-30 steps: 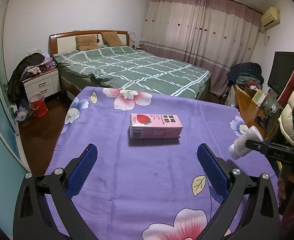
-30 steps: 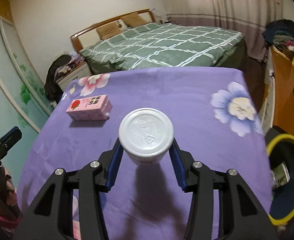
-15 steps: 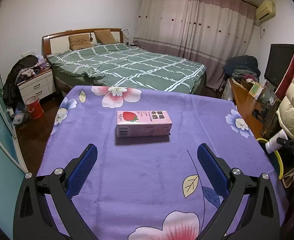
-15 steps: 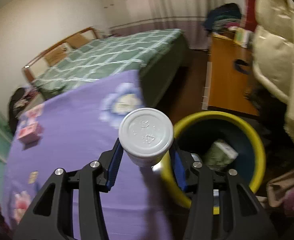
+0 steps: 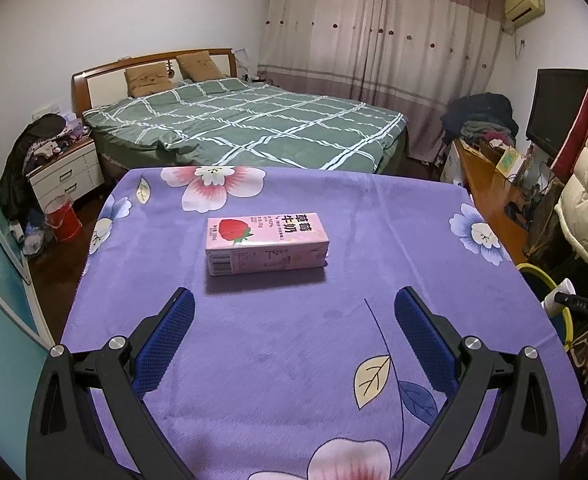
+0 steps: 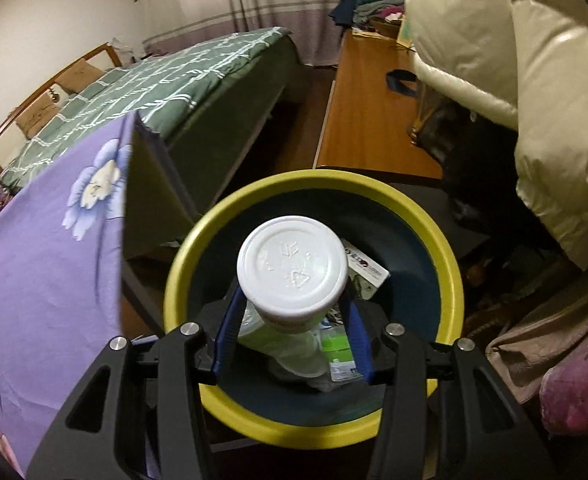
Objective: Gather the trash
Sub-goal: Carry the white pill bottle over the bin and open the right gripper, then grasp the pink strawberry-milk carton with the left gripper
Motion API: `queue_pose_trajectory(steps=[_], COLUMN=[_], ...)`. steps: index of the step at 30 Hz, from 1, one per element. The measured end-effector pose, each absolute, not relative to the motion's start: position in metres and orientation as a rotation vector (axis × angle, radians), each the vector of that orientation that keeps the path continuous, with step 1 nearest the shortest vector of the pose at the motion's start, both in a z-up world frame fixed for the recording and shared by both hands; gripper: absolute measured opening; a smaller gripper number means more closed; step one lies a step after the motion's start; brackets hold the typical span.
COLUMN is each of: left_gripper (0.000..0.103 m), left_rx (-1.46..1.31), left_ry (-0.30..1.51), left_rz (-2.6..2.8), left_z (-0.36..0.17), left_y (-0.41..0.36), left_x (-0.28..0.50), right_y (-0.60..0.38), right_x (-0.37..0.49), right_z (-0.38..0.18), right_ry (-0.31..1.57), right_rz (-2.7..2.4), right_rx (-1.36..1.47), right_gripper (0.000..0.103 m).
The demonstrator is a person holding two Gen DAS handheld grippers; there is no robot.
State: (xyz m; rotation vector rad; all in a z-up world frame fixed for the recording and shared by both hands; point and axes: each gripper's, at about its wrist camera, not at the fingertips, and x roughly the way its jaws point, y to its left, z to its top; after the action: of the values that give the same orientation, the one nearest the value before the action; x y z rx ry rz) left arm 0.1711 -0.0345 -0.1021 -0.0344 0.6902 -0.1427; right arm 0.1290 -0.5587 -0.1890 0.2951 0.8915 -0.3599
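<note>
Bottle (image 6: 293, 266), white plastic, base toward the lens, clamped between the blue pads (image 6: 226, 332) of the right gripper (image 6: 291, 334); jaws roughly half closed, pressing its sides. Position: directly above the open mouth of the bin (image 6: 450, 264).

Bin, round, yellow rim, dark interior, standing on the floor beside the table edge. Contents visible past the bottle: a white printed carton (image 6: 368, 270) at 2 o'clock of the bottle, a green-labelled wrapper (image 6: 338, 354) at 5 o'clock, other pieces partly hidden.

Milk carton (image 5: 267, 243), pink, strawberry print, lying on its side near the centre of the purple floral tablecloth (image 5: 294, 340). Left gripper (image 5: 294, 316) hovers at 6 o'clock of it, jaws spread wide, nothing between them, pads clear of the carton.

In the left wrist view the bottle (image 5: 554, 300) and part of the right gripper show at 3 o'clock, over the bin's yellow rim (image 5: 536, 270).

Surroundings: bed with green checked cover (image 5: 245, 128) at 12 o'clock beyond the table; wooden desk (image 6: 368, 112) at 1 o'clock of the bin; cream padded jacket (image 6: 534, 80) at 2 o'clock; curtains (image 5: 374, 40) on the far wall.
</note>
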Motion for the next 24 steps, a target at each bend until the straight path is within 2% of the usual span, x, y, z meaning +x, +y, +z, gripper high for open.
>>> queue_pose_trajectory(steps=[2,24], left_gripper=[0.098,0.098], left_rx=[-0.030,0.026], left_ry=[0.693,0.850], left_rz=[-0.147,-0.280], left_z=[-0.103,-0.159], left_y=[-0.036,0.002], left_x=[0.174,0.287], right_y=[-0.559,-0.518], right_x=[0.129,0.160], right_z=[-0.186,-0.175], right_ry=[0.877,0.863], right_rz=[-0.364,-0.264], right_rx=[0.302,0.254], right_gripper=[0.052,0.052])
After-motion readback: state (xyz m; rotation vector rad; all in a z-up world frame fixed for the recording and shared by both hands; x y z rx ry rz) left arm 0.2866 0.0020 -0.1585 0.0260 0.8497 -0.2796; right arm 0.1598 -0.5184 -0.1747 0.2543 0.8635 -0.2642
